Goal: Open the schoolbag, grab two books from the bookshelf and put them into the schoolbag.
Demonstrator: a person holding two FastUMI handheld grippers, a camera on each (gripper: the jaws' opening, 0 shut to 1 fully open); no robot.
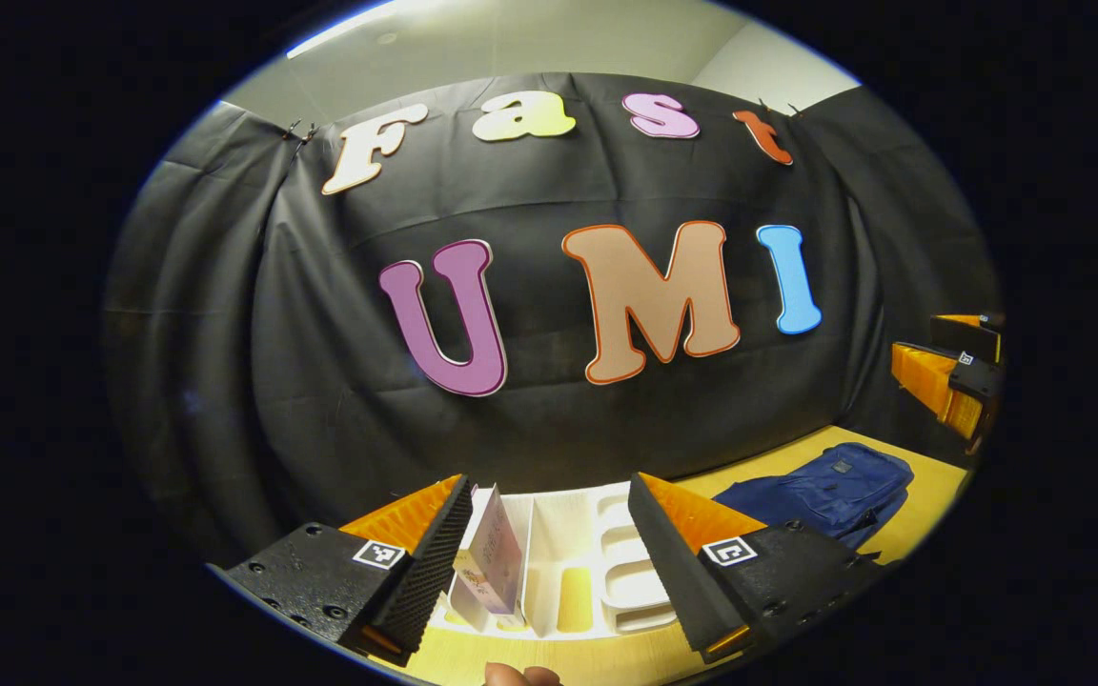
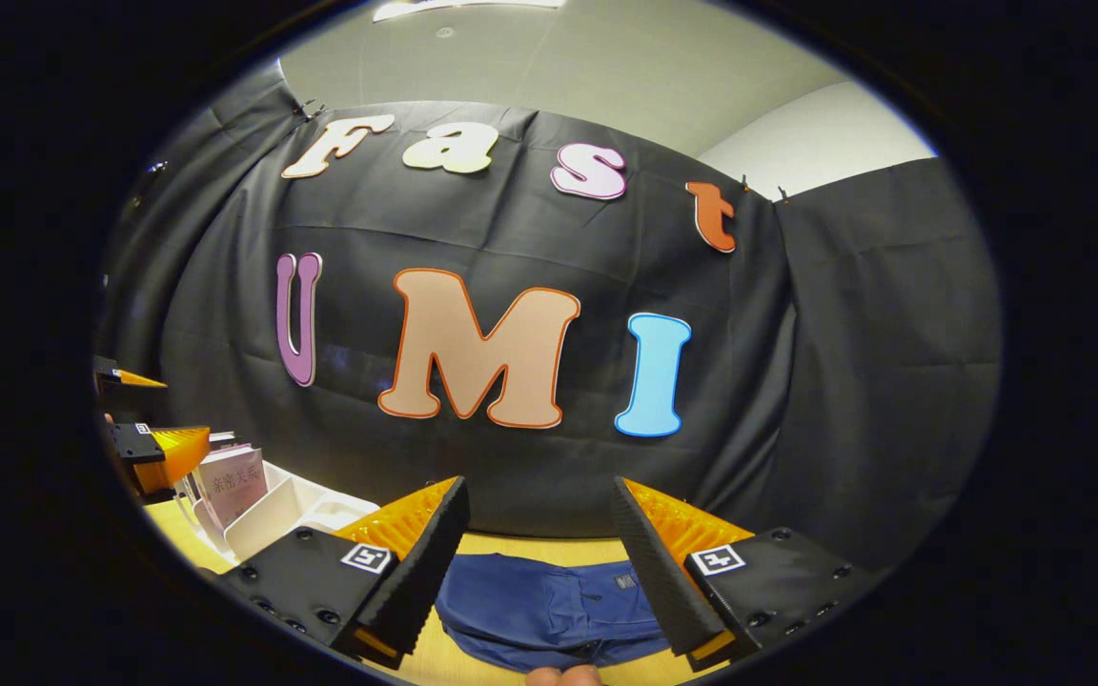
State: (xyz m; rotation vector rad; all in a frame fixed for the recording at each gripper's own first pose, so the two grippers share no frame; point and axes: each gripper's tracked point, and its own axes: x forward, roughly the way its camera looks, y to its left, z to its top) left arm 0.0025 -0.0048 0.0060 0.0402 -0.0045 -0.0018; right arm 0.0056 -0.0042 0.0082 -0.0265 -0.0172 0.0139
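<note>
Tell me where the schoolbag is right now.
The blue schoolbag lies flat on the yellow table, below the open right gripper in the right gripper view. In the left gripper view it sits right of the white bookshelf.

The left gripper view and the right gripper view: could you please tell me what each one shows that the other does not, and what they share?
Left gripper view alone: the white bookshelf's compartments from the front, with one book standing upright between the open jaws of the left gripper.

Right gripper view alone: the blue schoolbag lying flat directly ahead between the open jaws of the right gripper, apparently still closed.

Both: the yellow table, the schoolbag, the bookshelf with a book, and the other gripper off to one side.
</note>
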